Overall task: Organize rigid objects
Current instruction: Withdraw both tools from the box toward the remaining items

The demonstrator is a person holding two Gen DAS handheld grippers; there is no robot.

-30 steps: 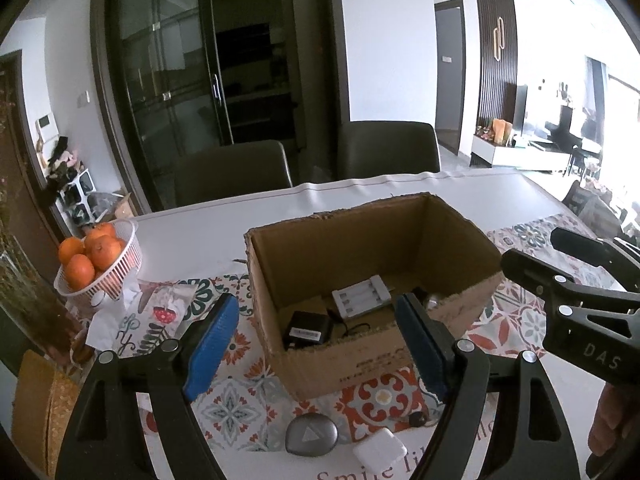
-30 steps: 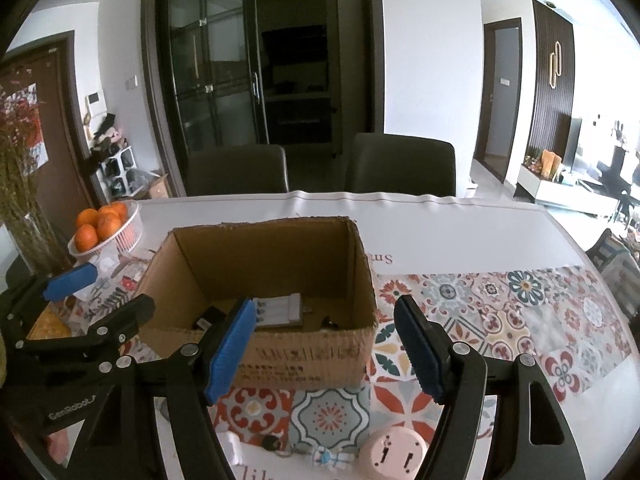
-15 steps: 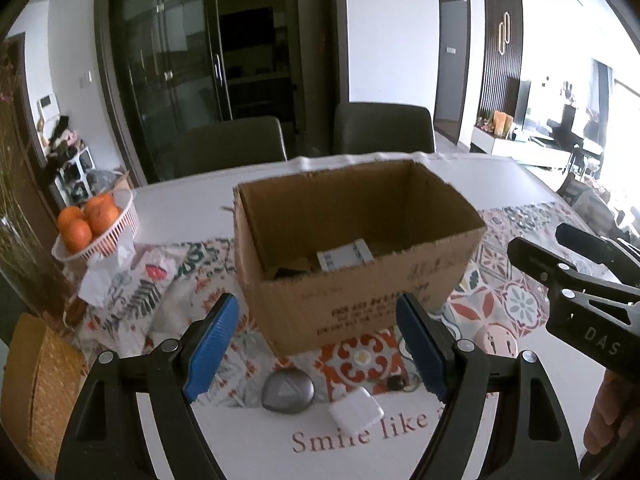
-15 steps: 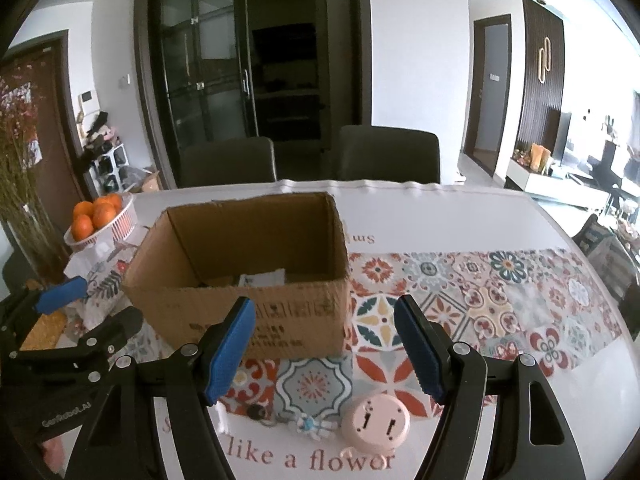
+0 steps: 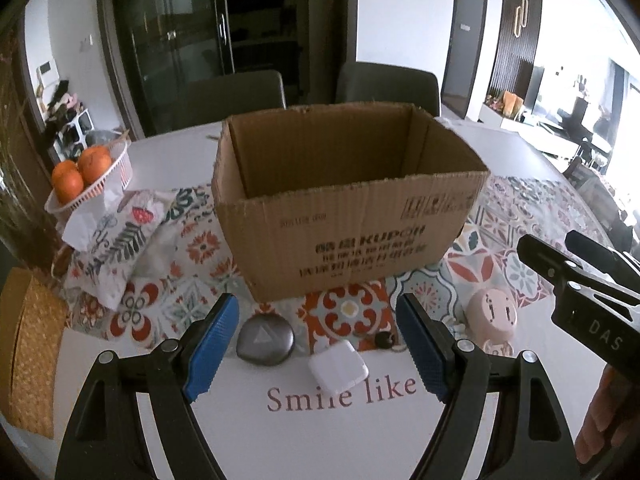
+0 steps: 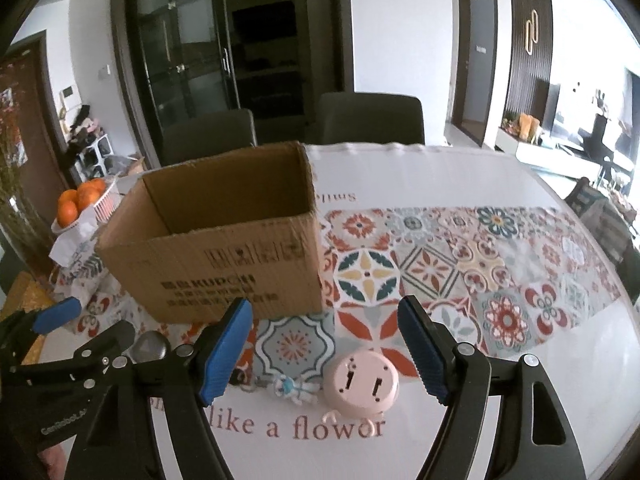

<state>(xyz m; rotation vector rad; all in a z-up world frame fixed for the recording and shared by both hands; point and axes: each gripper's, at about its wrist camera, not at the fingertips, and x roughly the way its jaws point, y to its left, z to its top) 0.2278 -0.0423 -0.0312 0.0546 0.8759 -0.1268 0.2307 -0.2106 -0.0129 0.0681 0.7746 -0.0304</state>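
Left wrist view shows the white table [image 5: 340, 432] with its patterned runner [image 5: 348, 316], and on it the open cardboard box [image 5: 352, 232], which fills more of the picture than a second ago; its inside floor, visible earlier with a black adapter and a white tray, is now hidden behind the near wall because both cameras sit lower. A basket of oranges [image 5: 86, 178] stands at the left, well apart from the box. In front of the box lie a pink round device [image 5: 492, 318], a grey pebble-shaped gadget [image 5: 264, 340] and a white square charger [image 5: 338, 366], the charger nearest the camera. The left gripper [image 5: 318, 348] hangs above these, jaws about half open, unchanged, nothing between its pads. In the right wrist view the right gripper [image 6: 324, 350] has just been opening a little wider; its jaws are empty, with the pink round device [image 6: 362, 380] and a small astronaut keychain [image 6: 294, 388] on the table beneath them.
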